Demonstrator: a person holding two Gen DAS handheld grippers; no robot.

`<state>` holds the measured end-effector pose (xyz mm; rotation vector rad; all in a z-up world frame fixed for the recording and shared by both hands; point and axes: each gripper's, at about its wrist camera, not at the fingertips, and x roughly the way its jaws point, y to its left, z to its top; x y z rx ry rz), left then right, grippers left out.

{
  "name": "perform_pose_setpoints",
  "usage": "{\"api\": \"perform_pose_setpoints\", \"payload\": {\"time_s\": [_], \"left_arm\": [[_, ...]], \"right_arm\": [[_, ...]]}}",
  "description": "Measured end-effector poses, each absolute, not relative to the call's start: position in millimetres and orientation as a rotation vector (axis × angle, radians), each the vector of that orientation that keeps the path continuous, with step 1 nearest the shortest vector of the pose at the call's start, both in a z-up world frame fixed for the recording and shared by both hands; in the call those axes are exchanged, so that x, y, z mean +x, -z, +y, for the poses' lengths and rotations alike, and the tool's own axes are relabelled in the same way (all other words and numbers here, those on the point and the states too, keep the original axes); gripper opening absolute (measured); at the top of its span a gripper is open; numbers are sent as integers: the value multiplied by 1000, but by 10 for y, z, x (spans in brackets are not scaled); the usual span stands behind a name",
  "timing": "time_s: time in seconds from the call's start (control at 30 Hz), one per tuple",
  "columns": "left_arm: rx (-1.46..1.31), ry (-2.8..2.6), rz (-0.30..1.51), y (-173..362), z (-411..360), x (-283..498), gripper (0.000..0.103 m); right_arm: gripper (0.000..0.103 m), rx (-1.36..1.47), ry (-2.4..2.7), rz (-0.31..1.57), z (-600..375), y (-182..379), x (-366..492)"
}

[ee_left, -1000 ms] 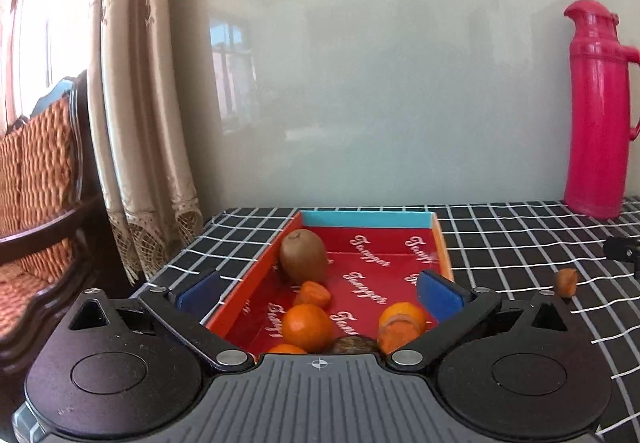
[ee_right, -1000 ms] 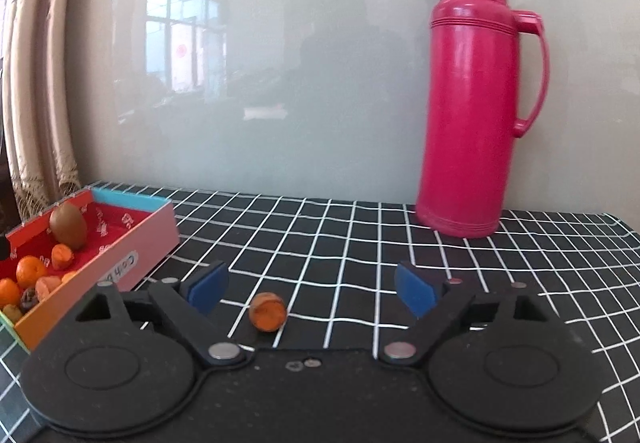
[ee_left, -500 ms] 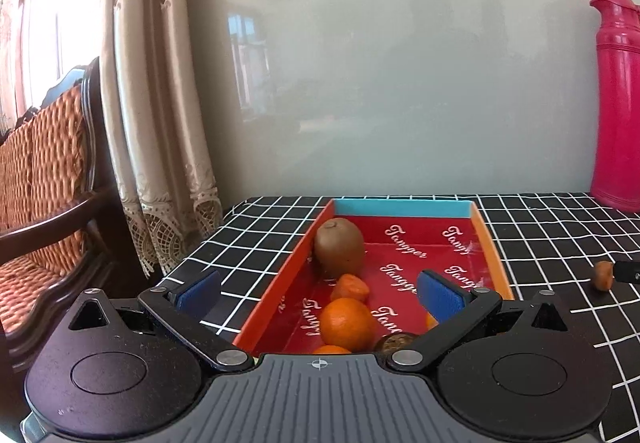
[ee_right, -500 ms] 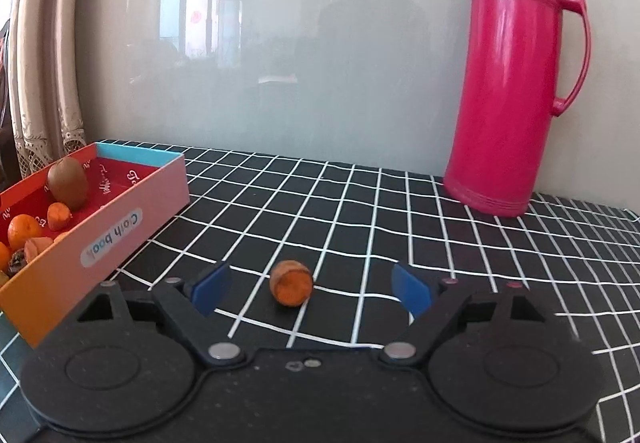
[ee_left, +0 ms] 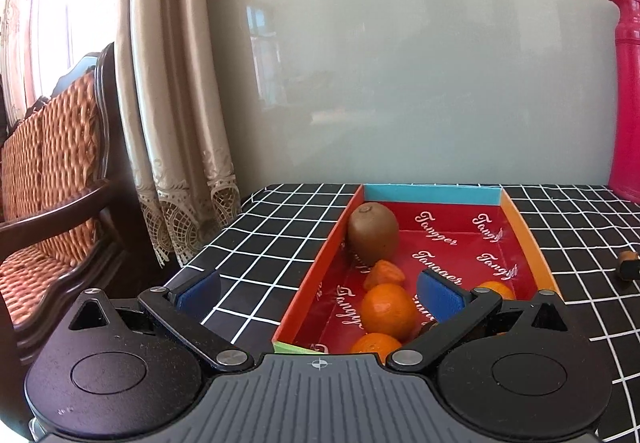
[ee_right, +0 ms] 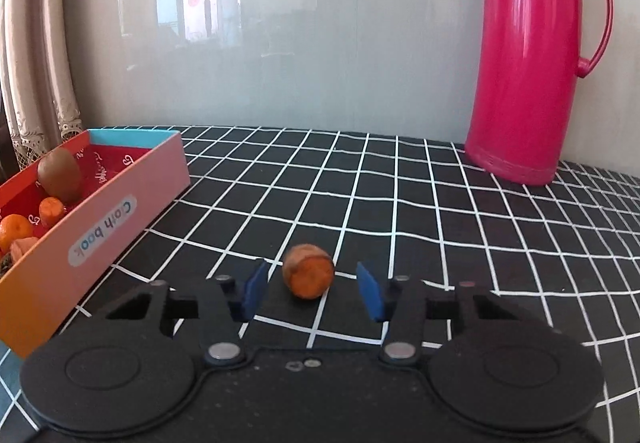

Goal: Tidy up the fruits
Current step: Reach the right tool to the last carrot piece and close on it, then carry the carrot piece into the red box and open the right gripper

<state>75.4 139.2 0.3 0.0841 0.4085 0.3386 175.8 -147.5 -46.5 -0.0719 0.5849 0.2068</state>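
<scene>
Right tongs (ee_right: 308, 289): my jaws are closing, pads not yet touching the carrot stub (ee_right: 308, 276) that lies between them. The stub is short and orange, its flat cut face toward me, its skin brownish, resting on the black grid-lined tablecloth (ee_right: 400, 203) near the front edge, apart from the box (ee_right: 120, 211). Left tongs (ee_left: 316, 291): released, spread wide over the box's near end. Inside the box lie a kiwi (ee_left: 373, 231), tangerines (ee_left: 387, 310) and more orange pieces.
</scene>
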Motion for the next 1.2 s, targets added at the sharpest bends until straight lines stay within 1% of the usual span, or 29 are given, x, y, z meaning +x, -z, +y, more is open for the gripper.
{"api": "perform_pose_setpoints", "payload": {"time_s": [0.03, 0.07, 0.1, 0.13, 0.83, 1.2], "left_arm": [[86, -340, 409, -2, 1395, 754, 103], [86, -339, 410, -1, 1403, 758, 103], [87, -341, 410, 0, 1409, 756, 103], [87, -342, 411, 1, 1421, 760, 103], [75, -352, 397, -86, 1493, 671, 103], [65, -379, 398, -74, 1681, 581, 103]], "right_arm": [[43, -72, -205, 593, -1473, 476, 1777], [35, -71, -207, 600, -1469, 481, 1797], [30, -66, -214, 608, -1466, 483, 1816], [28, -64, -215, 611, -1457, 482, 1825], [28, -78, -249, 539, -1282, 119, 1576], [28, -85, -334, 495, -870, 14, 1481]]}}
